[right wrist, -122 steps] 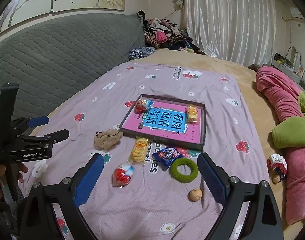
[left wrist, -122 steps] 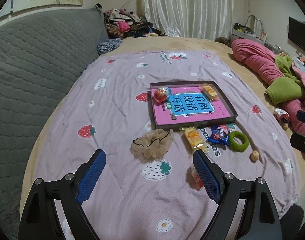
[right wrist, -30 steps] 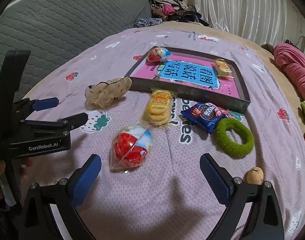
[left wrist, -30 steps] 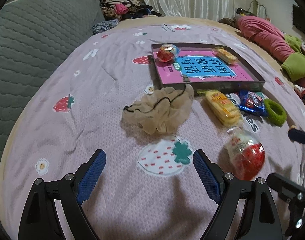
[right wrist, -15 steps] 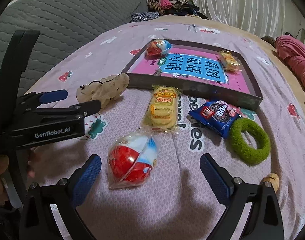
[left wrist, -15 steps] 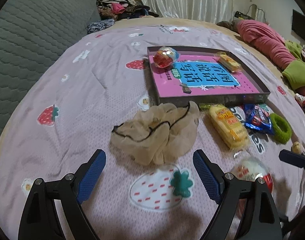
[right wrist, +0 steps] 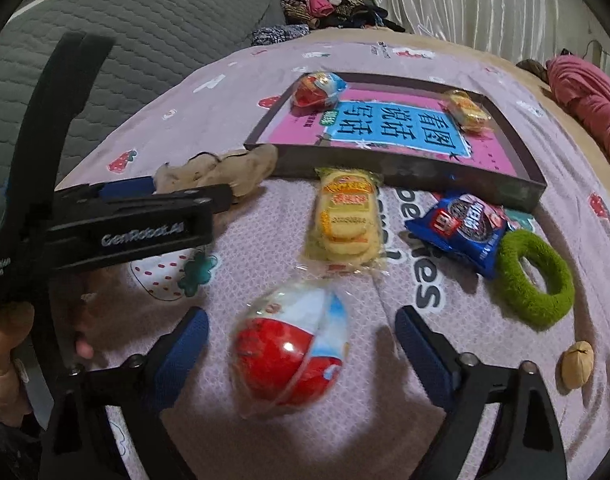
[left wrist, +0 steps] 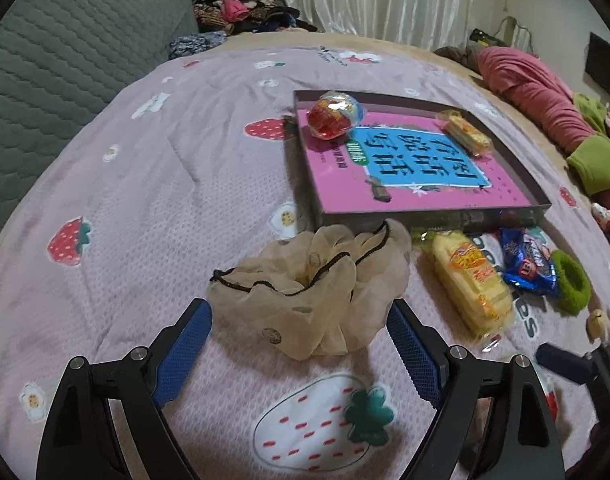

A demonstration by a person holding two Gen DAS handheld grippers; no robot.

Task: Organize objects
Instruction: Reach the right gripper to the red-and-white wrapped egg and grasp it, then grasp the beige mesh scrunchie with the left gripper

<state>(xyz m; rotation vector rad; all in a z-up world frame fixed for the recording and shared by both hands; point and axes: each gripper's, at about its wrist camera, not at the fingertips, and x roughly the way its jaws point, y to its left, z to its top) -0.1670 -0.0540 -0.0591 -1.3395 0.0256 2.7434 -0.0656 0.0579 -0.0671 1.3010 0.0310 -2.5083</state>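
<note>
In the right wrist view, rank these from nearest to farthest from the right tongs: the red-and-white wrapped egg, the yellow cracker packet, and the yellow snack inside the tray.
1. Red-and-white wrapped egg: between the open right tongs, untouched.
2. Yellow cracker packet: straight beyond the egg, just short of the dark shallow tray's near wall.
3. Small yellow snack: inside the tray, far right corner.

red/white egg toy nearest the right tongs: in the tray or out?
Out. The wrapped egg toy lies on the bedspread between the open right tongs, well short of the tray, pads not touching it.
</note>
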